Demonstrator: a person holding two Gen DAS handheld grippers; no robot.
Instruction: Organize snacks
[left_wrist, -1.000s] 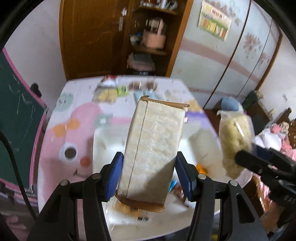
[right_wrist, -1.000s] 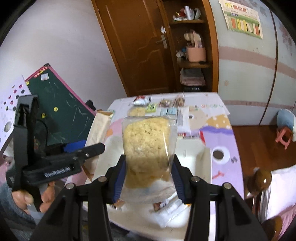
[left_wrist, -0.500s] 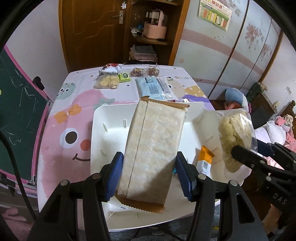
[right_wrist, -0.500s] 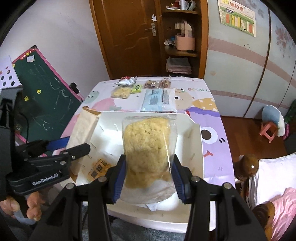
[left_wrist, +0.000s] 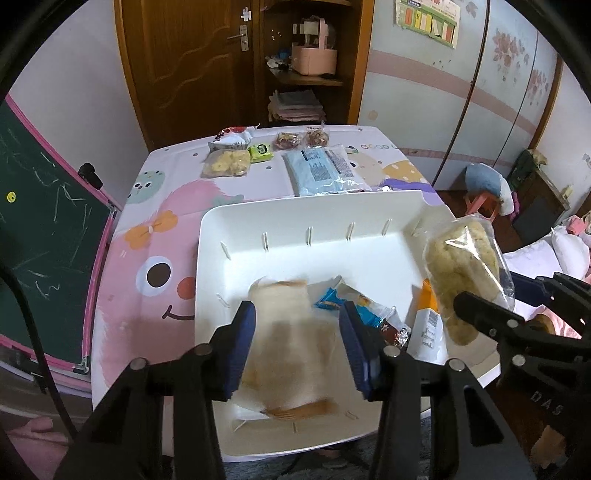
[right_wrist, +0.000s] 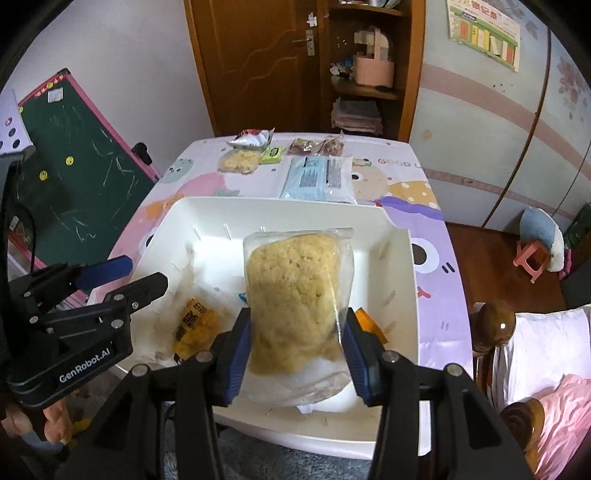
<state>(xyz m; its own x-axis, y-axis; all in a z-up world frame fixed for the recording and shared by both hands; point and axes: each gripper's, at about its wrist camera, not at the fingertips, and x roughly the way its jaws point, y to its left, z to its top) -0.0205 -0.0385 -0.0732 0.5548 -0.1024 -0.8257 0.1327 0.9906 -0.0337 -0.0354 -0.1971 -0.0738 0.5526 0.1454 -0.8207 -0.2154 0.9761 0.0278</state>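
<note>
While the left gripper (left_wrist: 297, 343) is seen in the left wrist view over the white bin (left_wrist: 295, 218), its jaws are closing; the blurred tan wafer pack (left_wrist: 291, 343) lies between them, contact with the pads cannot be told. In the right wrist view, the right gripper (right_wrist: 297, 341) is clamped on the clear bag of yellow crisps (right_wrist: 295, 295), held upright above the bin (right_wrist: 280, 206). Loose snacks (right_wrist: 240, 160) are left at the table's far end.

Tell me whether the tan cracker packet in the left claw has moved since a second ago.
Yes. The tan cracker packet has dropped toward the floor of the white bin; its top now sits below the bin's far rim.
</note>
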